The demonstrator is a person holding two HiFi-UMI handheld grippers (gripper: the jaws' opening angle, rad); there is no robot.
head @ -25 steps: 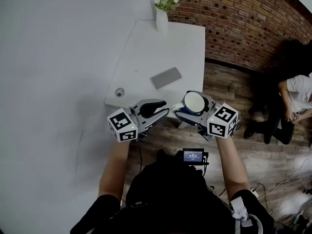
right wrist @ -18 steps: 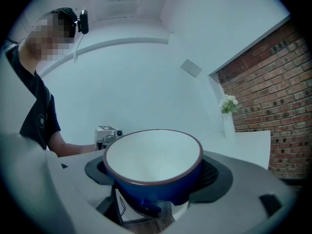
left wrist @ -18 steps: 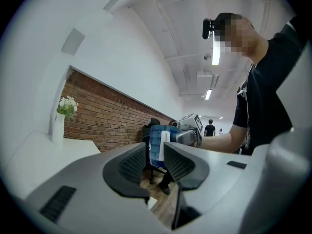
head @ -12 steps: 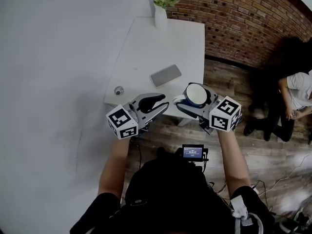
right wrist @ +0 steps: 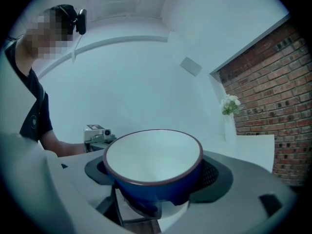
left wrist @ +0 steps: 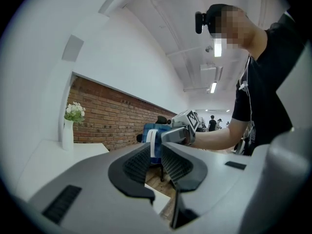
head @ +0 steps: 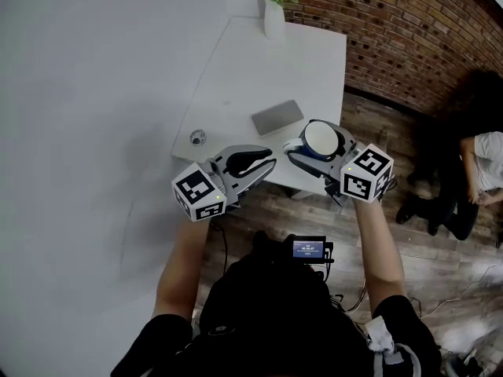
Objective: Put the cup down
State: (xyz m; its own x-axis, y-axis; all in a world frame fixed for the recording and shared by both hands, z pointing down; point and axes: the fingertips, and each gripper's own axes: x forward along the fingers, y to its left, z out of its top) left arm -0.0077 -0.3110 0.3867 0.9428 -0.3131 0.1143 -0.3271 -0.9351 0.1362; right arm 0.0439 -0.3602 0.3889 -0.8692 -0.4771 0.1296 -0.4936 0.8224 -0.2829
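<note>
A blue cup (head: 322,138) with a white inside sits upright between the jaws of my right gripper (head: 308,149), which is shut on it. It hangs just above the near right corner of the white table (head: 259,69). In the right gripper view the cup (right wrist: 161,191) fills the space between the jaws of the right gripper (right wrist: 156,172). My left gripper (head: 263,163) hovers to its left over the table's near edge. Its jaws have just been closing, a narrow gap remains and nothing is between them. In the left gripper view the left gripper (left wrist: 156,155) points at the cup (left wrist: 152,140).
On the table lie a flat grey slab (head: 277,117) and a small round object (head: 196,137) at the near left corner. A white vase with flowers (head: 275,10) stands at the far edge. A white wall runs along the left. A person (head: 475,171) is on the wooden floor at the right.
The right gripper has carried the cup a little further in over the table's near corner. The left gripper has stayed beside it at the table's edge.
</note>
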